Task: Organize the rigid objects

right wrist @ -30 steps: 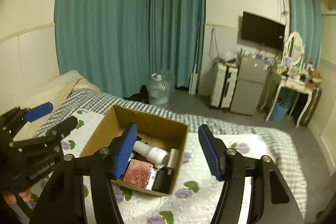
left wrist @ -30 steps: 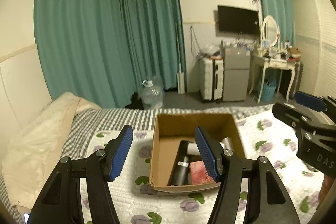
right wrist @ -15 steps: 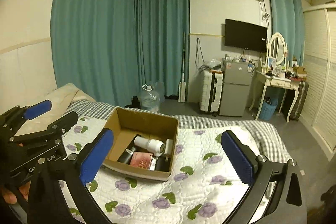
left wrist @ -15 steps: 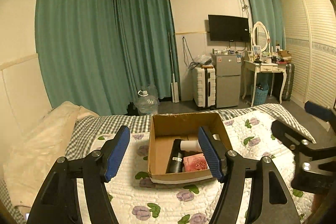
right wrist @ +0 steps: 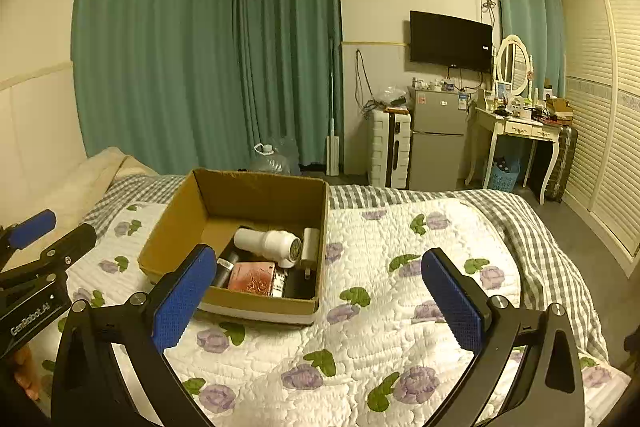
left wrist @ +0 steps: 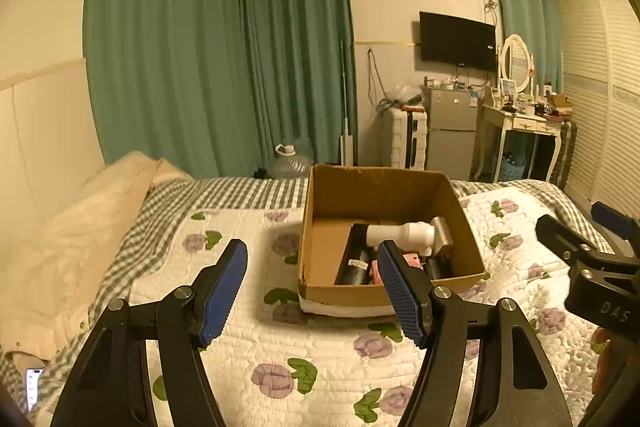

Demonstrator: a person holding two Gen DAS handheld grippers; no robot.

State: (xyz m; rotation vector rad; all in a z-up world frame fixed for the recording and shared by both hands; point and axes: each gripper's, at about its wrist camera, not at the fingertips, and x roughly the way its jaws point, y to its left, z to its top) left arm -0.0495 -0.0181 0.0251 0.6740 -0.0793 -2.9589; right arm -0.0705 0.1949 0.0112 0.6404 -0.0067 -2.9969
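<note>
Looking along the left hand-held gripper (left wrist: 312,291), its two black arms end in blue, cross-hatched rubber pads that stand spread apart with nothing between them. Beyond them, toward 12 o'clock, an open brown cardboard box (left wrist: 384,291) sits on a white quilted bedspread with purple flowers and green leaves (left wrist: 320,359). Inside the box, at its 3 o'clock half, lie a smooth white plastic cylindrical appliance (left wrist: 400,234), a black cylinder with a small white label (left wrist: 354,265) whose print is too small to read, and a pink flat packet (left wrist: 376,270). At 3 o'clock the right hand-held gripper's (left wrist: 600,287) black body shows the letters "DAS".

From the right wrist view, the right hand-held gripper (right wrist: 320,299) is opened wide, its blue textured pads empty. The cardboard box (right wrist: 176,227) lies at 11 o'clock on the bedspread (right wrist: 400,327); in it the white appliance (right wrist: 266,241) shows a round mesh end, beside a grey-white plug-shaped block (right wrist: 310,247), the pink packet (right wrist: 252,277) and the black cylinder (right wrist: 224,269). At 9 o'clock the left hand-held gripper (right wrist: 36,267) carries white lettering reading roughly "GenRobot.AI". A flat black wall-mounted television (right wrist: 450,41) hangs at 1 o'clock.
</note>
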